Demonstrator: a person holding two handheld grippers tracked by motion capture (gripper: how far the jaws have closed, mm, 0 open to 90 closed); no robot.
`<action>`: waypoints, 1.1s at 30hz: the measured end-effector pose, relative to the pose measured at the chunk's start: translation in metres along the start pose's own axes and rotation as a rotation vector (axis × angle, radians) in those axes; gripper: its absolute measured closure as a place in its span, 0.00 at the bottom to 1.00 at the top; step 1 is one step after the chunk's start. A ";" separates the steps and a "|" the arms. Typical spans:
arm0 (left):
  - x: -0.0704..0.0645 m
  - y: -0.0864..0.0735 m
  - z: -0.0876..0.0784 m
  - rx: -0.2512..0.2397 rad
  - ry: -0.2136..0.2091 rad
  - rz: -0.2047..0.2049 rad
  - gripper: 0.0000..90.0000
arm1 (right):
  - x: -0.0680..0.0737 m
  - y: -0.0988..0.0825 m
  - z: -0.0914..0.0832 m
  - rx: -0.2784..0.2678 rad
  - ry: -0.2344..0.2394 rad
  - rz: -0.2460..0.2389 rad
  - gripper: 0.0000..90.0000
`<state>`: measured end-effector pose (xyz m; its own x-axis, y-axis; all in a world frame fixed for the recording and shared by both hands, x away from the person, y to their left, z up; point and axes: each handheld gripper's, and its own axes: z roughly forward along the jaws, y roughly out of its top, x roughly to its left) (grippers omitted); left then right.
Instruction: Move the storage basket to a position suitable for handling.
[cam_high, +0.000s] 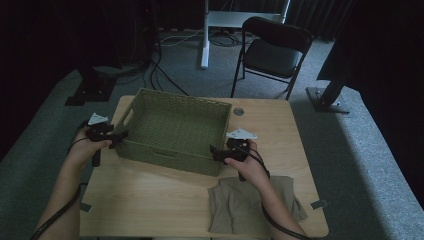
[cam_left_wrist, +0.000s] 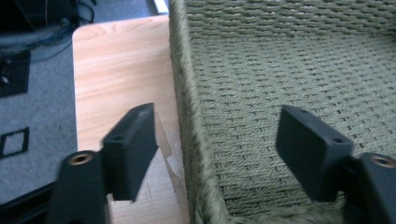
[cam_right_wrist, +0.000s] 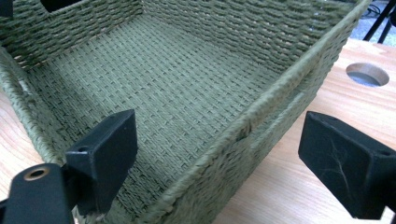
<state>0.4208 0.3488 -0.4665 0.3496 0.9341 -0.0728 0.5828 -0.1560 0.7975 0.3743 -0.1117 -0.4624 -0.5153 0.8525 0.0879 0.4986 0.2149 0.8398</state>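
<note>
A green woven basket stands empty in the middle of the wooden table. My left gripper is at the basket's left wall. In the left gripper view the jaws of my left gripper straddle that wall, one outside over the table and one inside, with a gap on both sides. My right gripper is at the basket's near right corner. In the right gripper view my right gripper stands wide, straddling the right wall without touching it.
A folded khaki cloth lies at the table's near right, under the right forearm. A round cable hole sits in the table behind the basket. A black folding chair and stand bases are on the floor beyond.
</note>
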 end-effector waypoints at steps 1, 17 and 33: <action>0.000 -0.001 0.000 -0.010 0.009 -0.007 0.43 | 0.001 -0.001 0.001 0.003 -0.005 0.002 0.13; -0.006 -0.004 0.002 -0.023 0.052 -0.061 0.77 | 0.014 -0.012 0.007 0.046 -0.101 0.055 0.47; -0.015 -0.005 -0.004 0.025 0.122 -0.047 0.94 | 0.018 -0.006 0.007 0.060 -0.171 0.030 0.71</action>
<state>0.4101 0.3373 -0.4667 0.2305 0.9724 -0.0353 0.6150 -0.1175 0.7797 0.3676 -0.0943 -0.4695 -0.3764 0.9263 0.0155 0.5553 0.2122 0.8041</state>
